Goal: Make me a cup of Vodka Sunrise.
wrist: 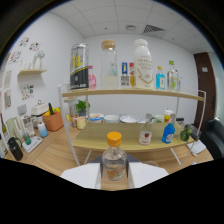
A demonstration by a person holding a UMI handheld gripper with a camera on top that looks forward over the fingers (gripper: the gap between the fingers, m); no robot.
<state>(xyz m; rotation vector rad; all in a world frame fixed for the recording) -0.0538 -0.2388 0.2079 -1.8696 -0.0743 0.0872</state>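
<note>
the bottle (114, 159) is clear glass with an orange cap, upright, holding colourless liquid. it stands between my fingers (80, 176), whose white pads flank its base on both sides. i cannot tell whether the pads press on the glass. i point level toward a two-tier wooden shelf (130, 93) beyond the bottle, loaded with other bottles and cans, above the surface (55, 155).

Tongs (114, 186) cut off below — tips unseen; bottle's (114, 161) base hidden; shelf labels unreadable.
</note>
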